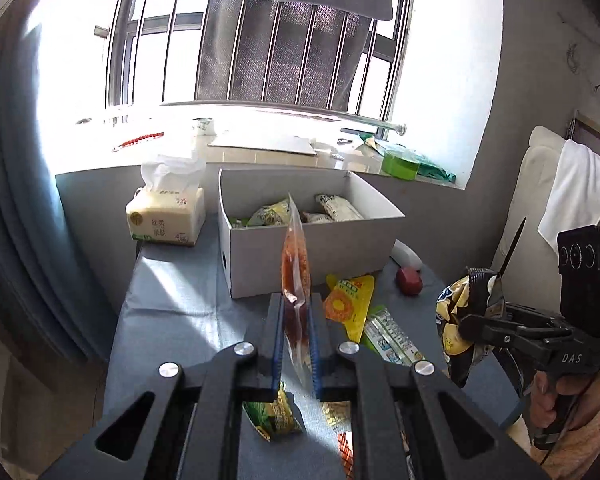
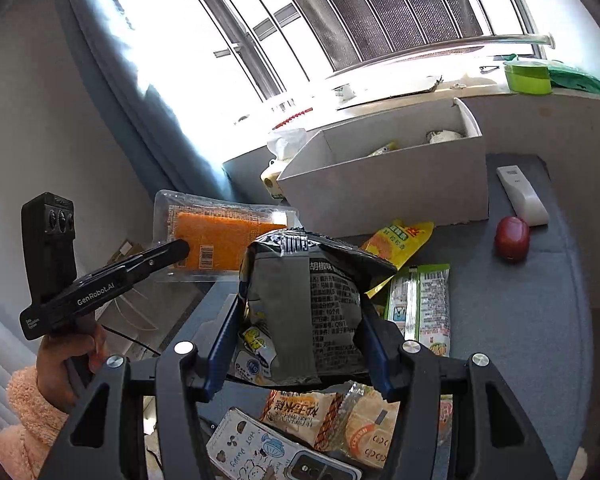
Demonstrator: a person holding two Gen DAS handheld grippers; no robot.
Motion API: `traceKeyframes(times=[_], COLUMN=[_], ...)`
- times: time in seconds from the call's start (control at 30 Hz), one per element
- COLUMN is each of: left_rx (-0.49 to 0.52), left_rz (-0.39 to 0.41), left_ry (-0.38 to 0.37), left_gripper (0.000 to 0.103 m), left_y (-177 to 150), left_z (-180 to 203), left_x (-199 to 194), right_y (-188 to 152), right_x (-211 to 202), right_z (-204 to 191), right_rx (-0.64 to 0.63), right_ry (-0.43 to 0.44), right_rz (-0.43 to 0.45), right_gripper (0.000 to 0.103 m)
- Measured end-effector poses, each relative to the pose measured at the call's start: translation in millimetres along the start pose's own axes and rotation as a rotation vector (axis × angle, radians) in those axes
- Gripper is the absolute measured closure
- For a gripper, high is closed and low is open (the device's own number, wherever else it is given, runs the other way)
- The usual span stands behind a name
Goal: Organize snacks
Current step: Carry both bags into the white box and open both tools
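My left gripper [image 1: 295, 300] is shut on a clear packet with orange-red filling [image 1: 296, 264], held edge-on above the blue-grey table, in front of the white box [image 1: 312, 260]. The right wrist view shows that same packet [image 2: 224, 236] flat, pinched at its corner by the left gripper [image 2: 182, 248]. My right gripper [image 2: 300, 308] is shut on a puffy grey-black snack bag [image 2: 316, 300], lifted over the table short of the white box [image 2: 380, 196]. In the left wrist view that bag [image 1: 454, 312] hangs at the right. Several packets lie inside the box.
Loose on the table lie a yellow packet [image 2: 400, 244], a green-white packet [image 2: 420, 304], a red round thing [image 2: 511, 238] and a white remote [image 2: 522, 196]. More snacks [image 2: 324, 416] sit near me. A tissue pack [image 1: 166, 216] stands left of the box; the window sill runs behind.
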State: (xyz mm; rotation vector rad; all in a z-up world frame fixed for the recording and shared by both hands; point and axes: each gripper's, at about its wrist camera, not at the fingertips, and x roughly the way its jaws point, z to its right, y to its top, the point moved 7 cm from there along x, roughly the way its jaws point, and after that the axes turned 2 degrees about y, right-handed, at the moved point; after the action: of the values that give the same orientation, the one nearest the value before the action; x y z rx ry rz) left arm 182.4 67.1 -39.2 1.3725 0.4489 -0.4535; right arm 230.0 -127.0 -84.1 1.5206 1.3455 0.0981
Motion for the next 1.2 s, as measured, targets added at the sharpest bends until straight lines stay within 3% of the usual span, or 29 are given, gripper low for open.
traceKeyframes(times=[0.17,0.33,0.53,0.73,0.77,0.8,0.87,1.0,1.2], left_rx=[0.017,0.057,0.029,0.034,0.033,0.033,0.036,0.07,0.058], left_rz=[0.065,0.089,0.018,-0.072,-0.099,-0.124,-0.161,-0.164,-0.13], left_ry=[-0.002,-0.002,-0.009,0.053,0.06,0.07,0.065,0.063,0.034], left_gripper=[0.091,0.091,0.091,0.088,0.081,0.05,0.002,0.0,0.0], left_y=[56,108,137,135,132,129,121,111,97], left_z=[4,11,4,-9,-12,-14,-16,-16,-17], left_x=[8,42,114,166,172,175,176,165,115], right_y=[56,128,192,199,199,198,196,194,185], right_x=[4,25,74,113,118,122,121,114,69], right_z=[3,27,87,129,132,136,142,145,120], right_rx=[-0.026,-0.008,0.057,0.134,0.146,0.16,0.191,0.217,0.202], right_ry=[-0.025,-0.085,-0.197,-0.242,-0.242,-0.237,-0.262,-0.28,-0.224], right_rz=[0.046,0.077,0.03,-0.03,-0.035,-0.036,-0.023,-0.022,0.059], right_gripper=[0.042,0.042,0.042,0.041,0.038,0.022,0.0,0.0,0.0])
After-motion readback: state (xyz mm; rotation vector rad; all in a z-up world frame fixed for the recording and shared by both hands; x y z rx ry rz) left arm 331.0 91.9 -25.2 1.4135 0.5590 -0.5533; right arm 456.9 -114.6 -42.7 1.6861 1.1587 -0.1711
